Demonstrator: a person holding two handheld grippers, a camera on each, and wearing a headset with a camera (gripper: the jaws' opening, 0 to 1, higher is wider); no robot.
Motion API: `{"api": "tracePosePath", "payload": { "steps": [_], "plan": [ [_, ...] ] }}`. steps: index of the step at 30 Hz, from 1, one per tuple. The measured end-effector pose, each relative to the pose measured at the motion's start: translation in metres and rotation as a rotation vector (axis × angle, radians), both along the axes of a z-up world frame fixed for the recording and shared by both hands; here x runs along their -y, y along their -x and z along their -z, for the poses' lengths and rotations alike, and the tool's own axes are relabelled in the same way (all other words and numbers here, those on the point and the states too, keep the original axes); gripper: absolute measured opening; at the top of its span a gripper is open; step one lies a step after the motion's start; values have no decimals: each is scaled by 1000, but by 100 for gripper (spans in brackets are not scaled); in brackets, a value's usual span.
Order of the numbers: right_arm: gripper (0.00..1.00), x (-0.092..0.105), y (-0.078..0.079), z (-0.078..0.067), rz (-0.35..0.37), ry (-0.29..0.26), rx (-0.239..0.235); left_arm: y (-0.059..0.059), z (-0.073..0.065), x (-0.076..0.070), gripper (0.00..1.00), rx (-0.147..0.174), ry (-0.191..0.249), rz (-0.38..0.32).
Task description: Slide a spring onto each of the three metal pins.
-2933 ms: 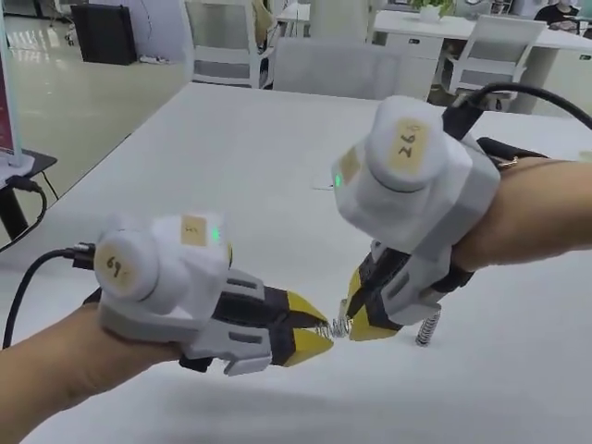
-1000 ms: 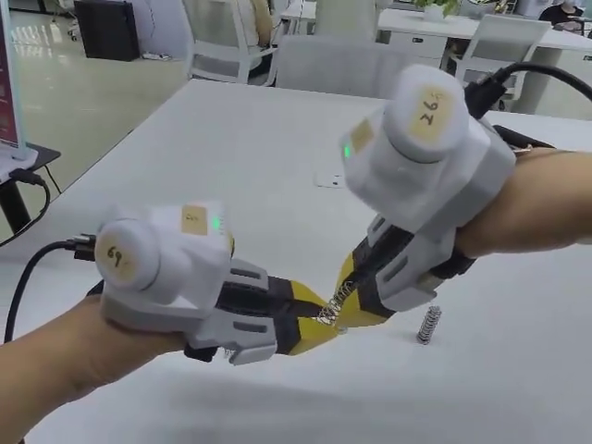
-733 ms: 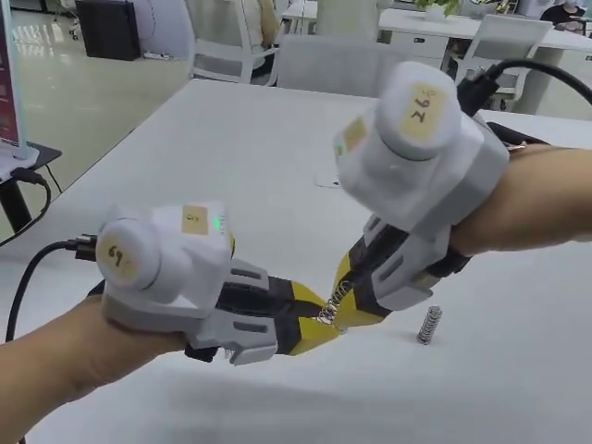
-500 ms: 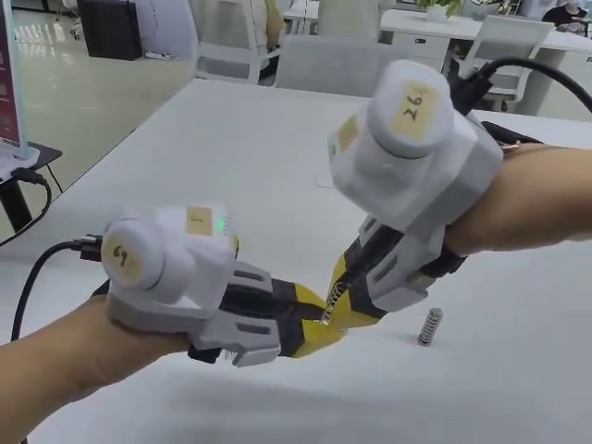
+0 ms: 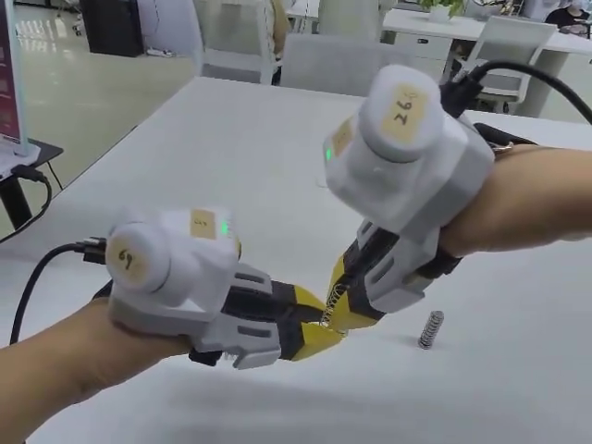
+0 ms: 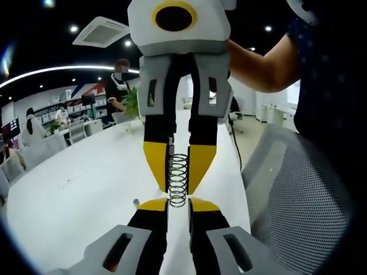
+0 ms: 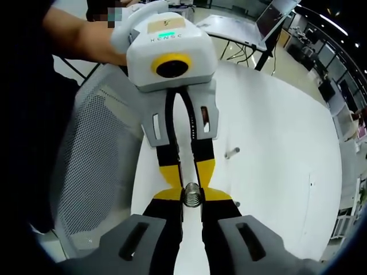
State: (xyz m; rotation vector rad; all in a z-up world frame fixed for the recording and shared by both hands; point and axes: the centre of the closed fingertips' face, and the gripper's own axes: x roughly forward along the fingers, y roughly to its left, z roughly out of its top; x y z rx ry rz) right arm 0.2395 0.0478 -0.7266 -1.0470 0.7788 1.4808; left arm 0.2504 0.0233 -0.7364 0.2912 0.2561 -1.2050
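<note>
Left gripper [image 6: 178,204]: is reaching in from the lower left of the head view. Its yellow-tipped jaws are sitting drawn close around the lower end of the held spring [image 6: 178,179], and I cannot tell whether they are actually gripping it.
Right gripper [image 7: 192,197]: is coming down from the upper right and meeting the left gripper tip to tip. It is clamping the held spring between its two yellow fingers [image 6: 156,163].
Held spring: is lying lengthwise along the right gripper's fingers, above the white bench [image 5: 231,166]. One end is pointing into the left gripper's tips. In the right gripper view it is showing end-on as a ring of coils.
Loose spring [image 5: 430,328]: is resting on the bench, slightly tilted, just to the right of the two grippers and apart from both.
Pin [image 7: 231,153]: what looks like a short metal pin is lying flat on the bench, in from the edge beside the chair and well apart from the grippers.
Bench edge: the grippers are working close to the side edge, where a grey mesh chair [image 7: 97,143] is standing against it.
Cable [image 5: 37,277]: a black lead is trailing from the back of the left gripper towards the bench's left edge.
</note>
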Motion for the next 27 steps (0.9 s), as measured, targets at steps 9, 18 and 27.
{"api": "tracePosePath", "payload": {
  "steps": [9, 18, 27],
  "plan": [
    [8, 2, -7, 2, 3, 16, 4, -3, 4, -8, 14, -26, 15, -26],
    [9, 7, -18, 2, 29, 17, 6, -5, 5, -21, 24, -43, 37, -70],
    [9, 11, -29, 3, 50, 22, 9, -7, 8, -35, 35, -56, 54, -126]
  ]
}}
